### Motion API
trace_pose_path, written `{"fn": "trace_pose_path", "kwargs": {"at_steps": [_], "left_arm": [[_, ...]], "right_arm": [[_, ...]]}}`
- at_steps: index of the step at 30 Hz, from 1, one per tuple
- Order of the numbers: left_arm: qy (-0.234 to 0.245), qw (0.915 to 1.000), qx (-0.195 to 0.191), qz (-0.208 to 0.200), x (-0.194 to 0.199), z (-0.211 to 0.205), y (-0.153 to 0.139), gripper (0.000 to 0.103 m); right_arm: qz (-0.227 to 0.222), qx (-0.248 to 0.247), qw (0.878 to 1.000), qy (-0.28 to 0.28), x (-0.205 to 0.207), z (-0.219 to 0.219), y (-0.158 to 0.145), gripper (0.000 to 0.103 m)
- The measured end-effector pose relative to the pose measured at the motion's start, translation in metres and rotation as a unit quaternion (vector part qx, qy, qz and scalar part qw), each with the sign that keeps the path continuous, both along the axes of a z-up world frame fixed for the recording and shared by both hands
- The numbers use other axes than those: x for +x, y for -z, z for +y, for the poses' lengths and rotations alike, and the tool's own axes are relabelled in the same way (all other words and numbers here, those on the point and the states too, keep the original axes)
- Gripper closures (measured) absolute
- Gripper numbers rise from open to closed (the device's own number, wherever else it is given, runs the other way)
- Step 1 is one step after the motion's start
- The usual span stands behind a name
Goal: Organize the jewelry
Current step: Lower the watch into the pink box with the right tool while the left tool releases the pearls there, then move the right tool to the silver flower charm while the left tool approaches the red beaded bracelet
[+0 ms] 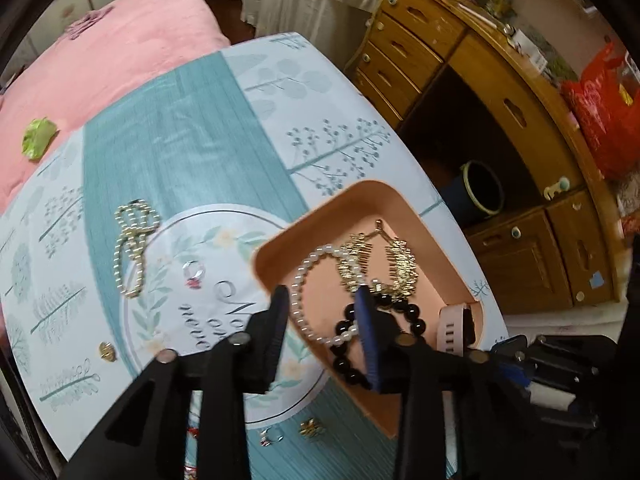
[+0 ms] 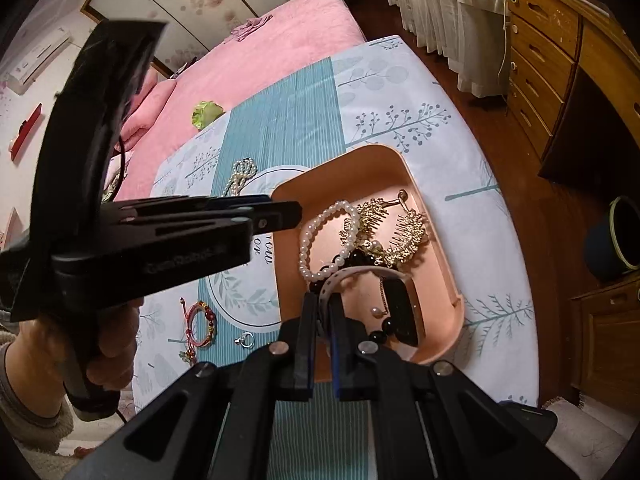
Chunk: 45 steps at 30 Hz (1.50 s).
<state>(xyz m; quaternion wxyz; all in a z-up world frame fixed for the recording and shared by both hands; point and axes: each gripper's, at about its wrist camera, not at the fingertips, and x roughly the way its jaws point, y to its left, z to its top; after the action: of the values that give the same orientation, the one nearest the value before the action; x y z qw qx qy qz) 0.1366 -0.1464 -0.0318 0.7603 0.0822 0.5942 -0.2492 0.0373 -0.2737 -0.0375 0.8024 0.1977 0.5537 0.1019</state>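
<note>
A pink tray [image 1: 362,187] on the patterned table holds a pearl bracelet [image 1: 298,284], a black bead bracelet [image 1: 412,314], gold hair combs [image 1: 400,266] and a watch [image 2: 404,312] with a pale perforated strap [image 2: 354,271]. My left gripper [image 1: 322,304] hangs open over the tray's near left corner, one finger above the rim and the other above the black beads. The pearl bracelet lies below the gap, apart from the pads. My right gripper [image 2: 323,308] is shut on the watch strap at the tray's near edge. A hand [image 2: 114,332] holds the left gripper [image 2: 294,213].
Loose on the cloth: a pearl necklace [image 1: 134,240], a pink-stone ring [image 1: 194,274], a gold earring [image 1: 106,350], a gold brooch [image 1: 312,428], red cord bracelets [image 2: 200,324], a ring [image 2: 246,340]. A pink bed [image 1: 112,60] lies behind; a wooden desk [image 1: 500,92] and bucket [image 1: 480,192] stand right.
</note>
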Motion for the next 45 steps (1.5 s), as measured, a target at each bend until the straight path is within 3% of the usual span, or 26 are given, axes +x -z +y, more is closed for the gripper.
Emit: {"fn": "trace_pose_path", "kwargs": {"at_steps": [3, 8, 13, 21, 27, 36, 45], "left_arm": [[-0.015, 0.9997, 0.007, -0.02, -0.002, 0.015, -0.006, 0.056], [-0.037, 0.9989, 0.015, -0.024, -0.008, 0.041, -0.008, 0.055], [-0.07, 0.9968, 0.027, -0.028, -0.012, 0.072, -0.005, 0.055], [-0.155, 0.9874, 0.029, -0.015, -0.005, 0.137, 0.002, 0.055], [-0.214, 0.9766, 0.019, -0.01, 0.001, 0.178, 0.006, 0.053], [-0.257, 0.9659, 0.027, -0.004, -0.005, 0.216, 0.017, 0.05], [-0.263, 0.9637, 0.041, 0.02, -0.03, 0.234, 0.031, 0.05]], "right_arm": [[0.0, -0.002, 1.0, -0.004, 0.007, 0.004, 0.002, 0.098], [-0.003, -0.015, 1.0, -0.016, 0.025, 0.014, 0.002, 0.098], [-0.007, -0.06, 0.998, -0.032, 0.051, 0.029, 0.006, 0.098], [0.011, -0.118, 0.992, -0.046, 0.083, 0.052, 0.025, 0.094], [0.02, -0.108, 0.993, -0.043, 0.082, 0.058, 0.027, 0.093], [0.006, -0.099, 0.994, -0.055, 0.069, 0.069, 0.012, 0.093], [-0.024, -0.096, 0.989, -0.11, 0.052, 0.097, -0.007, 0.093]]}}
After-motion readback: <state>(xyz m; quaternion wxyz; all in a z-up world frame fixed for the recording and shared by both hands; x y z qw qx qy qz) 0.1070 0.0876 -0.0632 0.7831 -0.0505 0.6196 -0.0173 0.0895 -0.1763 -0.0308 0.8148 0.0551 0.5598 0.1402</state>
